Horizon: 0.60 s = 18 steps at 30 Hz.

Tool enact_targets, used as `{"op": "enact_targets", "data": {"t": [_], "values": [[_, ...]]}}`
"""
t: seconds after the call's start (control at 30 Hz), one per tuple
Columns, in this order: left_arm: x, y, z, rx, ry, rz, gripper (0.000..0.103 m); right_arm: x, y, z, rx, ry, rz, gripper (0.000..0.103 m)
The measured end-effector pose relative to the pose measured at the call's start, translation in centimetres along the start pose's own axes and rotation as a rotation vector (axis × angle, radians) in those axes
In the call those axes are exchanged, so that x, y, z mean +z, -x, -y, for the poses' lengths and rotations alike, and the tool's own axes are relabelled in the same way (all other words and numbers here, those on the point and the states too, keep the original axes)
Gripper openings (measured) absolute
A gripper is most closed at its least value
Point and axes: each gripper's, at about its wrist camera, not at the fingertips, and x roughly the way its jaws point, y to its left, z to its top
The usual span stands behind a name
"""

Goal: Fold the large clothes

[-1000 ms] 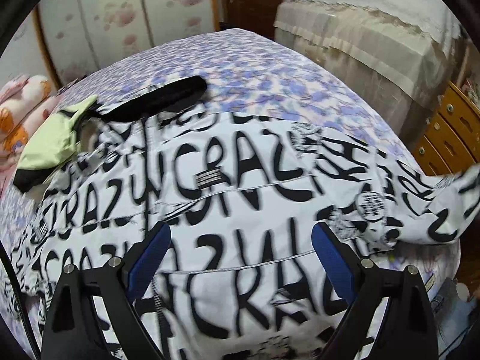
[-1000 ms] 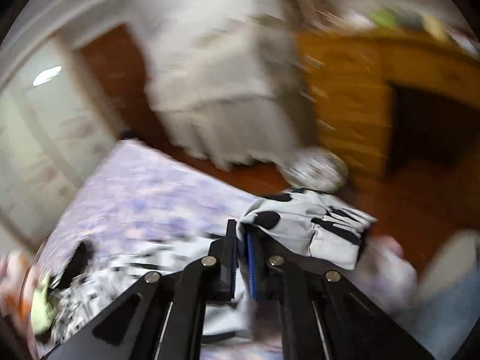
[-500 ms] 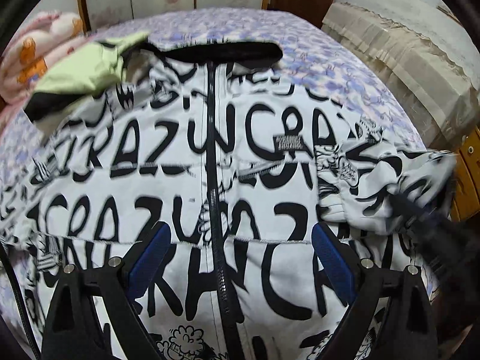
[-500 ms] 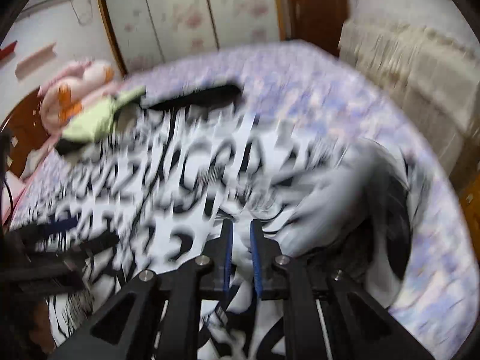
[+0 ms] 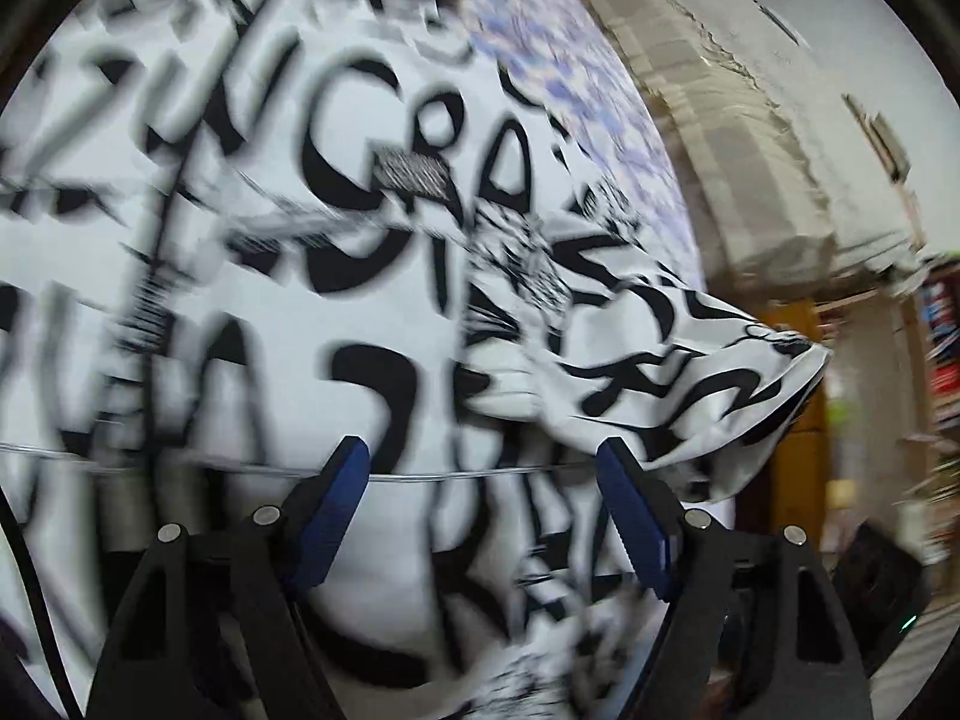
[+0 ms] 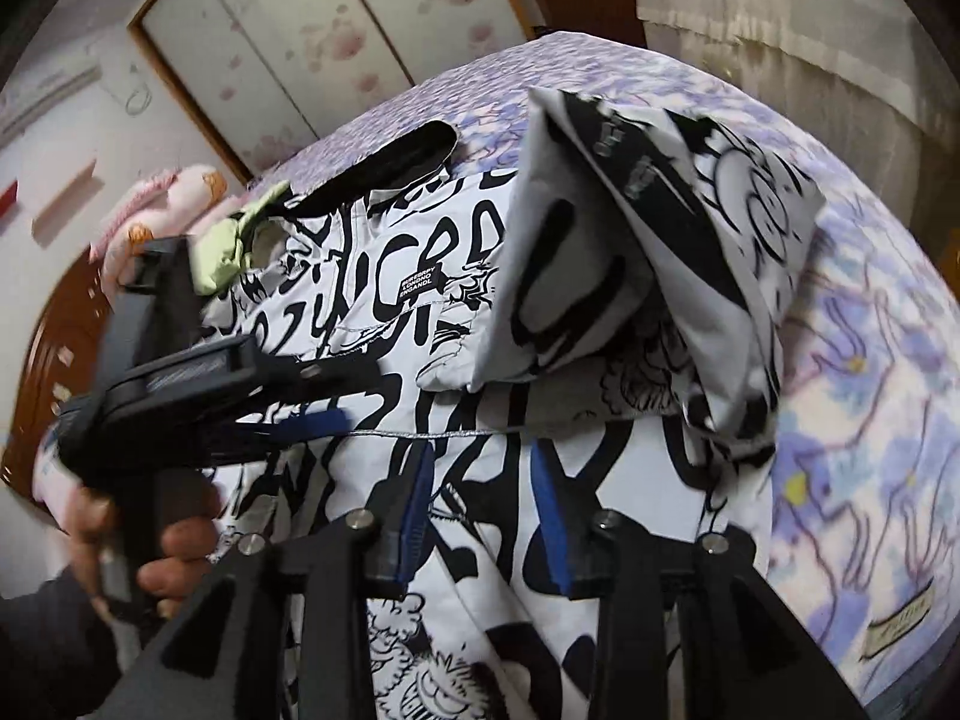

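Observation:
A large white jacket with black lettering (image 6: pixel 420 300) lies spread on a bed, black collar (image 6: pixel 390 165) at the far end. Its right sleeve (image 6: pixel 648 252) is folded in over the body and also shows in the left wrist view (image 5: pixel 690 372). My right gripper (image 6: pixel 480 498) is open and empty, just above the jacket's body below the sleeve. My left gripper (image 5: pixel 480 498) is open and empty, low over the jacket (image 5: pixel 300 270); it also shows in the right wrist view (image 6: pixel 198 384), held by a hand (image 6: pixel 174 552) at the left.
The bed has a purple flowered cover (image 6: pixel 870 420). A light green cloth (image 6: pixel 222 246) and a pink soft toy (image 6: pixel 168 198) lie near the collar. A covered piece of furniture (image 6: pixel 810 42) and wooden drawers (image 5: pixel 798 462) stand to the right of the bed. Wardrobe doors (image 6: pixel 336 30) are behind.
My right gripper carried the sleeve in over the jacket's body and opened, letting it go. My left gripper moved closer to the jacket and swung toward the right.

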Motion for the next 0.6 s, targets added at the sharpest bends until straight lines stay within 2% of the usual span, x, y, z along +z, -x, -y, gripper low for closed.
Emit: {"op": "enact_targets", "data": {"t": [0.3,0.37,0.43,0.5,0.53,0.6], "values": [[1.6,-4.5,0.1,-0.142,0.147,-0.055,0.077,-0.6,0.2,-0.4,0.023,-0.007,0.016,0.034],[2.2,-5.4,0.4,-0.152,0.159,-0.057,0.064,-0.6,0.0,-0.2,0.022,-0.013,0.015,0.034],[2.7,-6.4,1.0,-0.106,0.155,-0.060,0.027,-0.7,0.0,0.1,0.019,-0.026,0.014,0.034],[3.0,-6.6,2.0,-0.077,0.133,-0.047,0.027,-0.8,0.1,0.3,0.013,-0.036,0.017,0.034],[3.1,-6.0,3.3,-0.021,0.084,0.004,0.026,-0.8,0.2,0.4,0.008,-0.038,0.021,0.034],[3.6,-4.0,5.4,0.034,-0.006,0.071,0.025,-0.8,0.5,0.6,-0.008,-0.039,0.032,0.034]]}}
